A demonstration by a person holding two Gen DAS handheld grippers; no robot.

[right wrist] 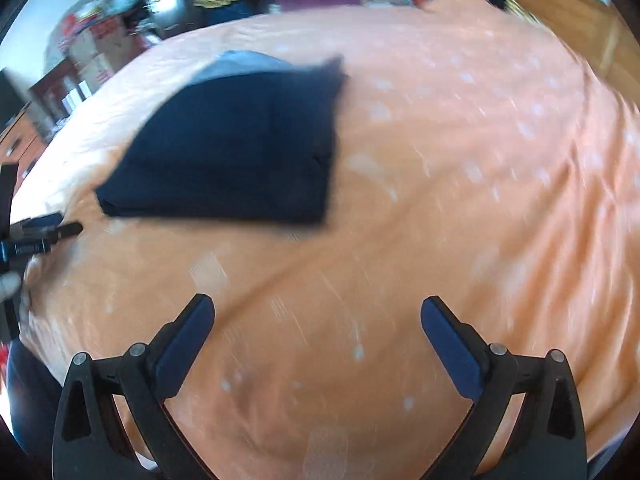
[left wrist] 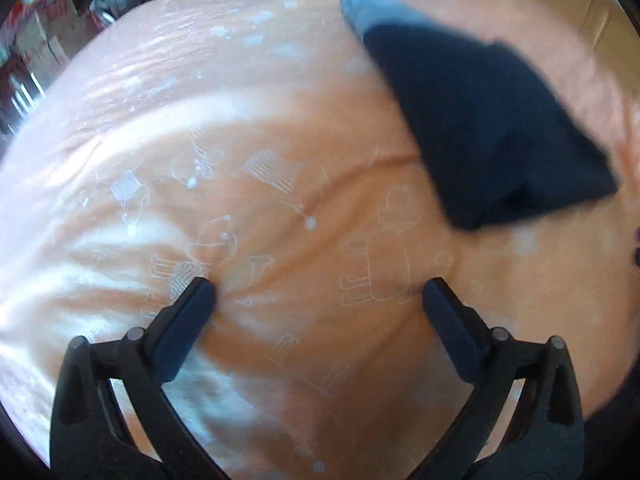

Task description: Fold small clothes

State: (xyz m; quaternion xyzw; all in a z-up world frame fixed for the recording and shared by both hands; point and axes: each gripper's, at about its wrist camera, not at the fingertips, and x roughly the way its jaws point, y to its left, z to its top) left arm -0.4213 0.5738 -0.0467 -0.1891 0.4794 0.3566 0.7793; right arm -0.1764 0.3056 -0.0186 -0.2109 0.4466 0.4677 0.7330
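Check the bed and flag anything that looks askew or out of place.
Nothing stands out. The dark folded garment lies compact on the orange bedsheet, which is only mildly wrinkled. Both grippers, left and right, are open and hold nothing.

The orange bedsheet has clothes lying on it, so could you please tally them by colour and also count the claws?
Navy folded garment: 1
Grey garment showing under the navy one's far edge: 1
Open claws, nothing between their fingers: 2, the left claw and the right claw
Orange bedsheet: 1
Total: 5
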